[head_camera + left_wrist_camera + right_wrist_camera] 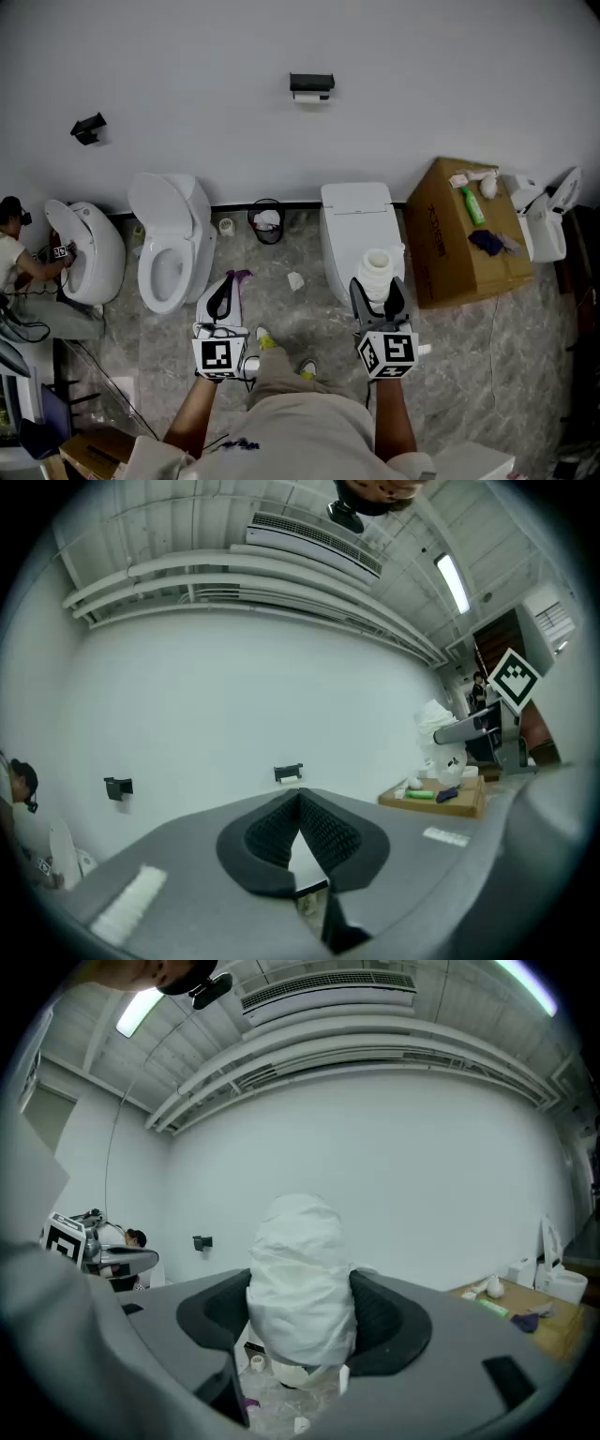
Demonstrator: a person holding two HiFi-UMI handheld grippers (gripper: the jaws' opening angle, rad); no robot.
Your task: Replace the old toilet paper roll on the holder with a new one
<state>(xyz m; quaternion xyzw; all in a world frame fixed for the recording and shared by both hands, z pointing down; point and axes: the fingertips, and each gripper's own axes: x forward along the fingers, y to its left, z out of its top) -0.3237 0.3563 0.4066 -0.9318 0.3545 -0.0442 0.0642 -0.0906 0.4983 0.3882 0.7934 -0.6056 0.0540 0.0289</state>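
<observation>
My right gripper (377,286) is shut on a new white toilet paper roll (377,262), holding it level over a closed toilet. In the right gripper view the roll (300,1283) fills the gap between both pads of the right gripper (302,1312) and hides the wall behind it. My left gripper (223,292) is shut with nothing in it; its tips (298,801) meet. High on the white wall ahead hangs the black holder (311,85) with a thin old roll (310,97) under it. The left gripper view shows that holder (289,772) straight ahead.
A closed toilet (356,225) stands just below the right gripper, an open one (169,246) to the left. A cardboard box (448,248) with bottles is at the right. A small bin (267,221) stands by the wall. A person (13,255) works at the far-left toilet. A second holder (87,127) is on the wall.
</observation>
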